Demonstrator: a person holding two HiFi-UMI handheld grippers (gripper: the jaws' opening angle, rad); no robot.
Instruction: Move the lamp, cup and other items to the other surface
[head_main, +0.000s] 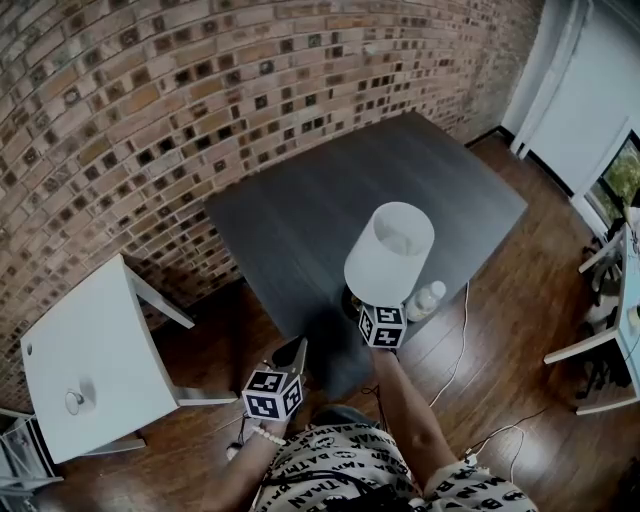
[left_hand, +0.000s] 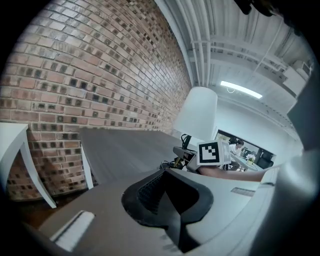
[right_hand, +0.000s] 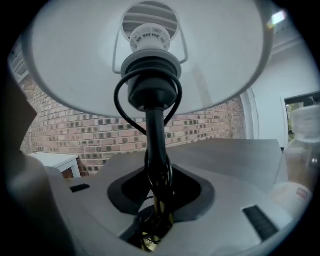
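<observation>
A lamp with a white shade (head_main: 390, 248) stands near the front edge of the dark grey table (head_main: 330, 190). My right gripper (right_hand: 157, 172) is shut on the lamp's black stem (right_hand: 155, 132), which has its cord wound round it. Its marker cube (head_main: 382, 326) shows just below the shade. A pale bottle-like container (head_main: 427, 298) stands right beside the lamp's foot. My left gripper (head_main: 293, 358) hovers off the table's front corner, left of the lamp, shut with nothing in it. From the left gripper view (left_hand: 167, 172) the shade (left_hand: 197, 115) rises ahead to the right.
A small white side table (head_main: 95, 340) stands to the left by the brick wall, with a small round object (head_main: 75, 401) on it. A white cord (head_main: 458, 350) trails over the wooden floor. White furniture (head_main: 600, 300) crowds the right edge.
</observation>
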